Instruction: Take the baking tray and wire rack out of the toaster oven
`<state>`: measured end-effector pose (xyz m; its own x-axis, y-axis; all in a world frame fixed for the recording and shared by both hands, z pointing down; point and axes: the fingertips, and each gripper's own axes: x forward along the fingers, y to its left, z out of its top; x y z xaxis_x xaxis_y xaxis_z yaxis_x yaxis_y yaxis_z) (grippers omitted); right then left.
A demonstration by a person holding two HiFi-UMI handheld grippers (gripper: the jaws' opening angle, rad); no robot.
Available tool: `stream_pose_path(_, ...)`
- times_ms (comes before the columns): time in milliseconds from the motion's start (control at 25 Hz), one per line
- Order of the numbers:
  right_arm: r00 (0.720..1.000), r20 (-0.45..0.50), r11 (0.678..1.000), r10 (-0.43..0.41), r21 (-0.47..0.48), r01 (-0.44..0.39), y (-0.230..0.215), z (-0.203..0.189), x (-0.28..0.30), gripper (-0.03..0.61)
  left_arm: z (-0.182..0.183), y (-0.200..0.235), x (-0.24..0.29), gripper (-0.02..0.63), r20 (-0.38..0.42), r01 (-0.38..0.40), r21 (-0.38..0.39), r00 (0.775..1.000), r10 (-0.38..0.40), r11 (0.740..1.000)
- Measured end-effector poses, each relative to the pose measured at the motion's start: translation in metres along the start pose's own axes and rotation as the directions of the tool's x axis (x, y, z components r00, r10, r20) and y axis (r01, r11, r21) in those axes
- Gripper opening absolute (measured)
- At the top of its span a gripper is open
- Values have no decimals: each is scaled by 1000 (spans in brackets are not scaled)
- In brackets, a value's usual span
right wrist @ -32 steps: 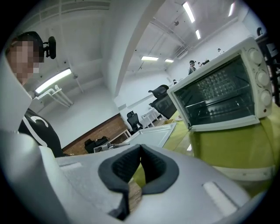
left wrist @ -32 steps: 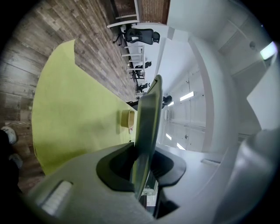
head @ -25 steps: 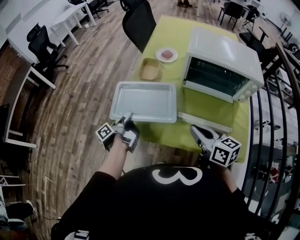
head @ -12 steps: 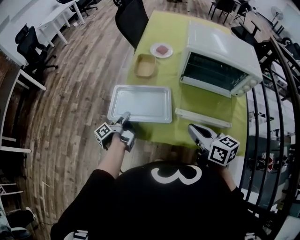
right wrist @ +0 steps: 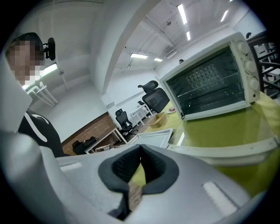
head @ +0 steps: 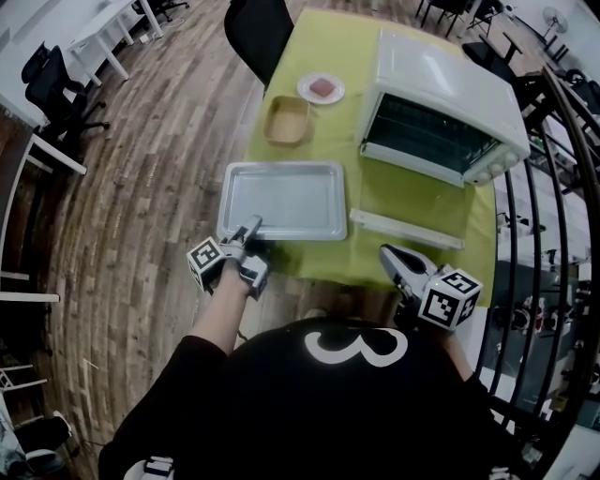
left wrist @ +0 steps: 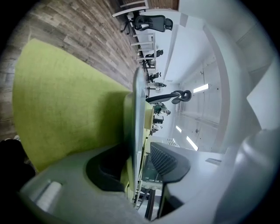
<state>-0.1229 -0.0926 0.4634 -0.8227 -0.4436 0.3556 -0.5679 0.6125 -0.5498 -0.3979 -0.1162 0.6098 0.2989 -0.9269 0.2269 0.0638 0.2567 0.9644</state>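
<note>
The grey baking tray [head: 281,199] lies flat on the green table [head: 394,199], left of the toaster oven's dropped door [head: 405,230]. My left gripper [head: 247,232] is at the tray's near left corner; its jaws have just been opening. In the left gripper view the tray's rim [left wrist: 138,109] runs between the pads [left wrist: 168,161] with a gap beside it. The white toaster oven [head: 448,82] stands open, and the wire rack [right wrist: 205,85] shows inside it. My right gripper [head: 397,266] hovers at the table's near edge, shut and empty [right wrist: 140,151].
A tan bowl [head: 287,120] and a small plate [head: 321,88] sit beyond the tray. A black chair [head: 255,28] stands at the table's far end. A black railing [head: 553,234] runs along the right side. Wooden floor lies to the left.
The left gripper has sunk a little at the tray's near left corner, and the tray now rests flat on the table. The right gripper has kept its place.
</note>
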Motion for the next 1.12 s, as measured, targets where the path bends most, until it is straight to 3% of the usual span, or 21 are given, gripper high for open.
stream_pose_path(120, 1000, 1, 1000, 2, 3, -2, -3, 0, 3, -6, -8, -1, 2, 207, -63, -33, 46, 997, 36, 998)
stream_pose_path(240, 1000, -1, 1000, 13, 5, -13, -1, 0, 6, -5, -20, -5, 3, 259, -155, -69, 187, 983, 99, 980)
stream_pose_path(320, 1000, -1, 1000, 21, 9, -21, 0, 1, 8, -5, -28, -5, 2, 282, -210, -83, 308, 966, 153, 948)
stream_pose_path(400, 1000, 1, 1000, 26, 15, -26, 0, 2, 9, -5, -36, -7, 1, 290, -265, -84, 448, 938, 222, 890)
stream_pose_path(520, 1000, -3, 999, 26, 19, -25, -2, 1, 10, -5, -46, -8, -2, 305, -329, -42, 636, 888, 320, 771)
stream_pose_path(680, 999, -17, 999, 34, 24, -33, -4, -2, 14, -5, -55, 0, -12, 304, -361, 15, 796, 814, 454, 605)
stream_pose_path(800, 999, -23, 999, 45, 23, -45, -3, -2, 17, -5, -55, 10, -20, 304, -313, 19, 879, 777, 546, 476)
stream_pose_path(1040, 997, -40, 997, 72, 11, -71, -3, -3, 17, -5, -59, 19, -33, 304, -225, -7, 937, 753, 618, 349)
stream_pose_path(1120, 996, -45, 997, 81, 7, -81, -2, -3, 17, -5, -64, 15, -37, 302, -197, -1, 953, 757, 623, 303)
